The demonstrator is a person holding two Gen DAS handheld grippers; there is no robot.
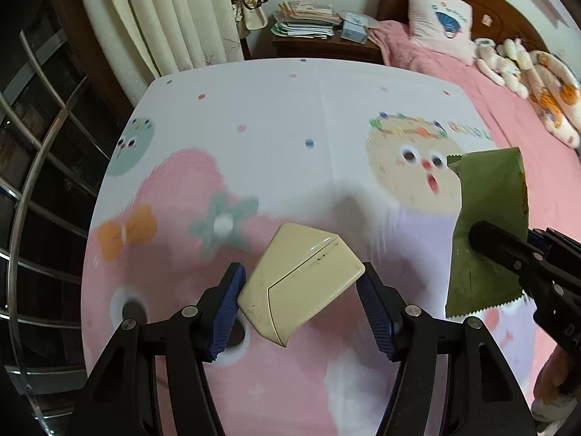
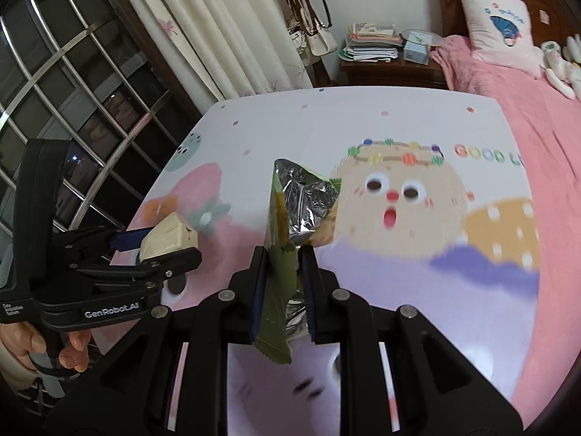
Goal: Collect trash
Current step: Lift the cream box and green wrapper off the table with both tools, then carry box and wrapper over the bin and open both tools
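A cream plastic box [image 1: 301,279] hangs above the cartoon-print table [image 1: 276,116], with my left gripper [image 1: 301,287] shut on its two sides. The same box [image 2: 170,238] and left gripper [image 2: 159,250] show at the left of the right wrist view, a hand under the handle. An olive green snack wrapper [image 2: 276,290] with a silver foil inside [image 2: 308,196] stands upright, pinched between the blue pads of my right gripper [image 2: 283,283]. In the left wrist view that wrapper [image 1: 486,218] hangs at the right from the right gripper [image 1: 483,239], lifted off the table.
A pink bed [image 1: 508,116] with a pillow [image 1: 439,18] and soft toys runs along the table's right side. A wooden nightstand [image 2: 392,69] with stacked papers stands behind it. Curtains [image 2: 218,29] and a barred window [image 2: 72,83] are to the left.
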